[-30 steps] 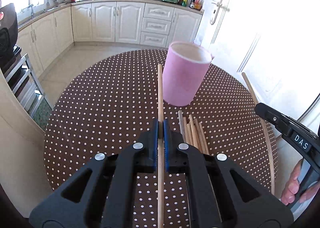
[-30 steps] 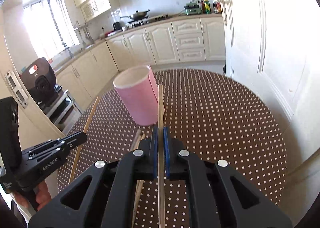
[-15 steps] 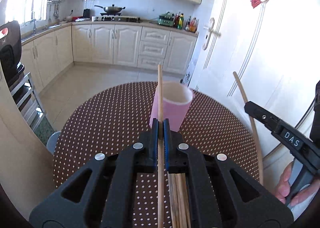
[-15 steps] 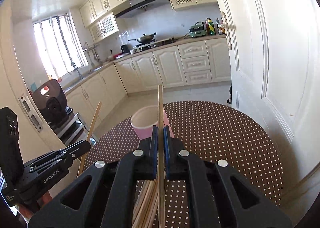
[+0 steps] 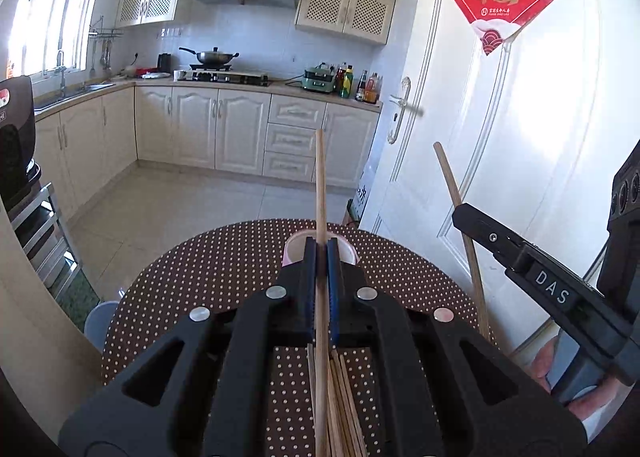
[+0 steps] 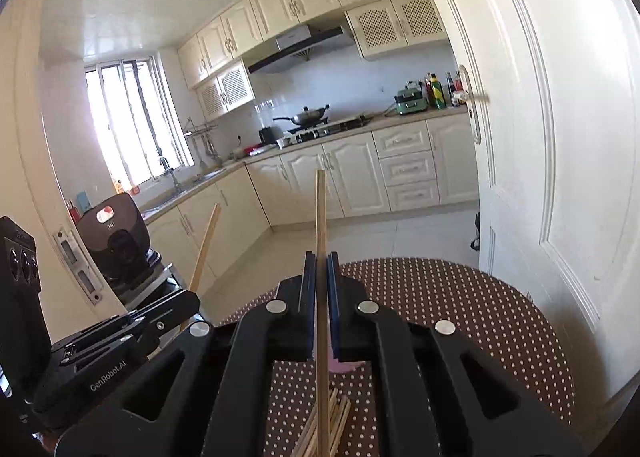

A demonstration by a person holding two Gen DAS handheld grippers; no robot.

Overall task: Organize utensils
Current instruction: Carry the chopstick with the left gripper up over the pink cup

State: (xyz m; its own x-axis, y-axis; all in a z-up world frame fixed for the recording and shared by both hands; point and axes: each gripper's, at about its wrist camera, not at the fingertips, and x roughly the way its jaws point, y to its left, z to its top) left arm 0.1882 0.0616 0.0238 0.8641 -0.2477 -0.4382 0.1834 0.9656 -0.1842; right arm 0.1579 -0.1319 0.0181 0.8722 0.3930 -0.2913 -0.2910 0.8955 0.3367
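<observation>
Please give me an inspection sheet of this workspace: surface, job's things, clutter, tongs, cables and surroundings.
Surface: round table with brown dotted cloth.
Job's things: pink cup upright on the table, mostly hidden by the tongs; loose chopsticks lying in a pile near the table's edge.
Clutter: nothing seen.
Tongs: left tongs shut on one chopstick; right tongs shut on another chopstick; both sticks point away from the cameras.
Cables: nothing seen.
Surroundings: kitchen cabinets, wok on the stove, white door beside the table.

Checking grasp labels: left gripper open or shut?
Shut. In the left wrist view the left gripper has its fingers pressed onto a wooden chopstick that sticks out past their tips.
</observation>
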